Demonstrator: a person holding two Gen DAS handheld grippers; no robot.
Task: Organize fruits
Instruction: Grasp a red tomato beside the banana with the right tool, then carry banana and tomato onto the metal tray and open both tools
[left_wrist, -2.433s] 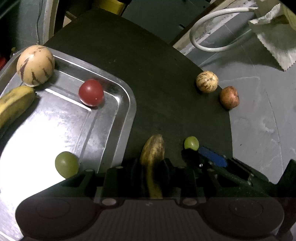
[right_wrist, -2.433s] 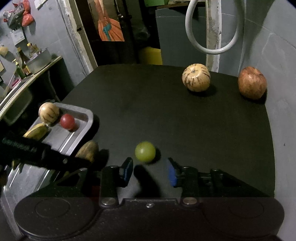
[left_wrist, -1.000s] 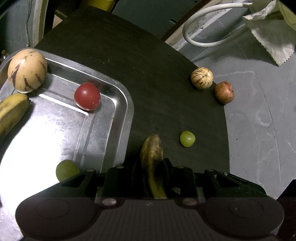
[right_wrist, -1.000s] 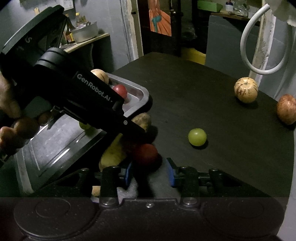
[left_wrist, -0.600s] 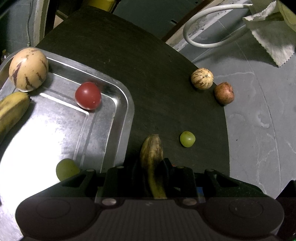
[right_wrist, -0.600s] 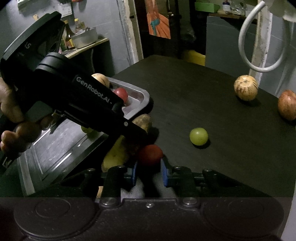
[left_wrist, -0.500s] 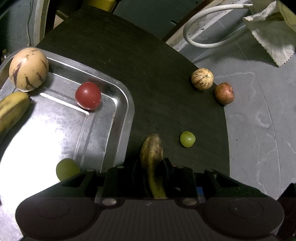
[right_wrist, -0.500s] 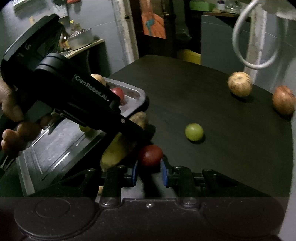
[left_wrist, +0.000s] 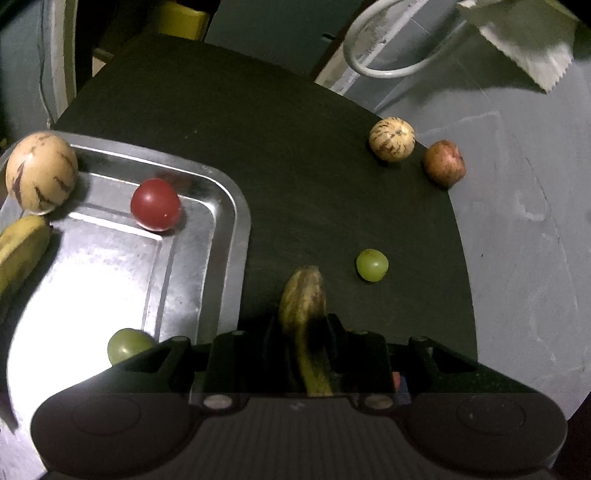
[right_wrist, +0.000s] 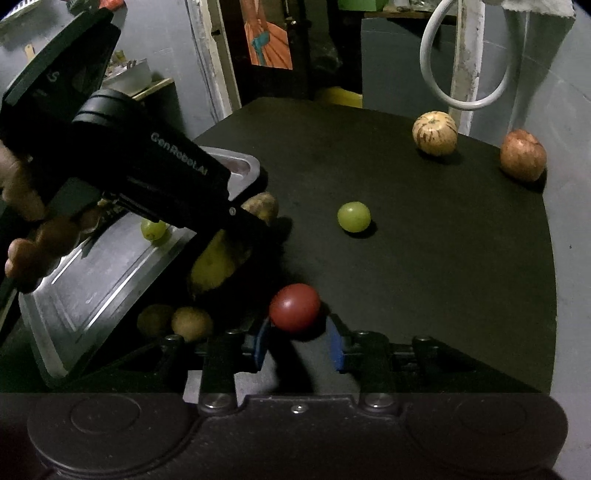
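My left gripper (left_wrist: 303, 328) is shut on a brown-spotted banana (left_wrist: 303, 295), held beside the steel tray's (left_wrist: 236, 221) right rim. In the tray lie a striped melon (left_wrist: 38, 171), a red tomato (left_wrist: 155, 205), another banana (left_wrist: 20, 251) and a green grape (left_wrist: 127, 345). In the right wrist view my right gripper (right_wrist: 297, 341) has its jaws opening around a second red tomato (right_wrist: 294, 308) on the dark table; a gap shows at the right pad. Further off lie a green grape (right_wrist: 353, 217), a striped fruit (right_wrist: 434, 133) and a reddish apple (right_wrist: 522, 155).
Two small brown fruits (right_wrist: 192, 323) lie by the tray's near corner. A hand (right_wrist: 26, 251) holds the left gripper's black body. A white hose loop (right_wrist: 436, 74) and post stand behind the table. The table's right edge (left_wrist: 461, 258) drops to grey floor.
The right gripper left the green grape, came to the red tomato, pinched in around it, and its pads have since spread apart. The left gripper keeps the banana, nearly still.
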